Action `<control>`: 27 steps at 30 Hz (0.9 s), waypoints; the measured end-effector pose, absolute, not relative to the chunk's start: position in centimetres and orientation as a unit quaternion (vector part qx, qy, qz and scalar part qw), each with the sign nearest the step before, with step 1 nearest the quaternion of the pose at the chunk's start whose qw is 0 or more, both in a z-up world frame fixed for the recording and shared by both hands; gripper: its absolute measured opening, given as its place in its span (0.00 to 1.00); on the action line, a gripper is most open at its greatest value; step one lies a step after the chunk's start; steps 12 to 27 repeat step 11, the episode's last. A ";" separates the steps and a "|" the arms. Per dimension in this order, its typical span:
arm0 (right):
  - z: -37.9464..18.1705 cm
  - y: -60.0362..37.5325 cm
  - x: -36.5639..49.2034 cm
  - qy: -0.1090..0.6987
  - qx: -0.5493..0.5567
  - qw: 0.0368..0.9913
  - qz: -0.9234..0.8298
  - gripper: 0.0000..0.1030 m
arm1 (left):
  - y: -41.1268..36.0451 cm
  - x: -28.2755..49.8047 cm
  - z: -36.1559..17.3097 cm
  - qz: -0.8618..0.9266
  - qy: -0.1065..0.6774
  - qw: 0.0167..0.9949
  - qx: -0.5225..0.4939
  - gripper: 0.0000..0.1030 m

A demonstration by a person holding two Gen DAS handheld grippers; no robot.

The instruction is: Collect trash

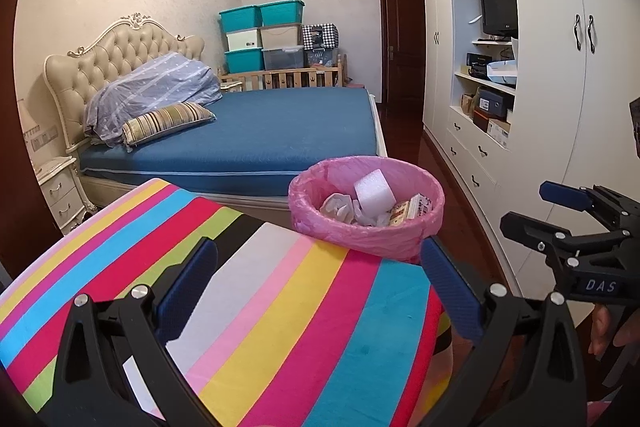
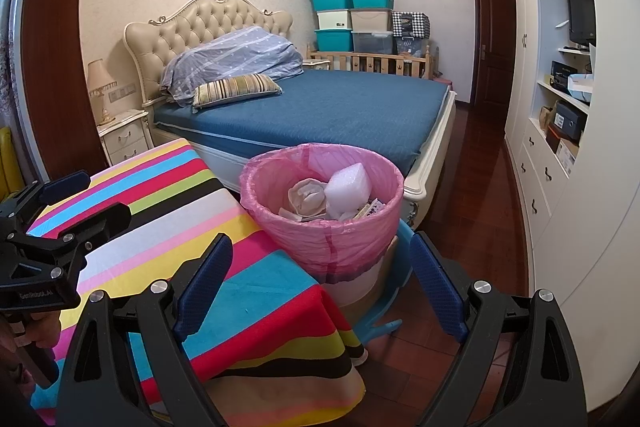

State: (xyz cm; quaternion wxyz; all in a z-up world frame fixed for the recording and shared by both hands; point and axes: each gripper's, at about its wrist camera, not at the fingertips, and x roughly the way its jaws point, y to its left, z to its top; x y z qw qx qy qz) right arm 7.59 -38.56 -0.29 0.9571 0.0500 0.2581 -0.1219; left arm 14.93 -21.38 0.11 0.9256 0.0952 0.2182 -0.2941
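Observation:
A trash bin with a pink liner stands beside the striped table's far right corner. Inside lie a white foam block, crumpled paper and a small printed box. My left gripper is open and empty above the striped tablecloth, short of the bin. My right gripper is open and empty, lower than the bin's rim and in front of it. Each gripper also shows in the other's view: the right one, the left one.
A bed with a blue cover stands behind the table and bin. White wardrobes with shelves and a TV line the right wall. A light blue stool holds the bin. A nightstand stands at the left. The floor is dark red wood.

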 end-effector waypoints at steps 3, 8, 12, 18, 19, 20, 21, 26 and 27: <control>-0.3 -38.6 7.6 0.259 0.050 0.957 -0.122 0.82 | -21.4 15.0 0.0 -0.292 0.218 0.926 0.098 0.96; -0.4 -38.5 7.6 0.259 0.049 0.957 -0.121 0.82 | -21.2 14.7 -0.2 -0.289 0.219 0.926 0.103 0.96; -0.7 -38.1 7.7 0.262 0.044 0.957 -0.119 0.82 | -20.9 14.7 -0.3 -0.287 0.221 0.926 0.103 0.96; -0.7 -38.1 7.7 0.262 0.044 0.957 -0.119 0.82 | -20.9 14.7 -0.3 -0.287 0.221 0.926 0.103 0.96; -0.7 -38.1 7.7 0.262 0.044 0.957 -0.119 0.82 | -20.9 14.7 -0.3 -0.287 0.221 0.926 0.103 0.96; -0.7 -38.1 7.7 0.262 0.044 0.957 -0.119 0.82 | -20.9 14.7 -0.3 -0.287 0.221 0.926 0.103 0.96; -0.7 -38.1 7.7 0.262 0.044 0.957 -0.119 0.82 | -20.9 14.7 -0.3 -0.287 0.221 0.926 0.103 0.96; -0.7 -38.1 7.7 0.262 0.044 0.957 -0.119 0.82 | -20.9 14.7 -0.3 -0.287 0.221 0.926 0.103 0.96; -0.7 -38.1 7.7 0.262 0.044 0.957 -0.119 0.82 | -20.9 14.7 -0.3 -0.287 0.221 0.926 0.103 0.96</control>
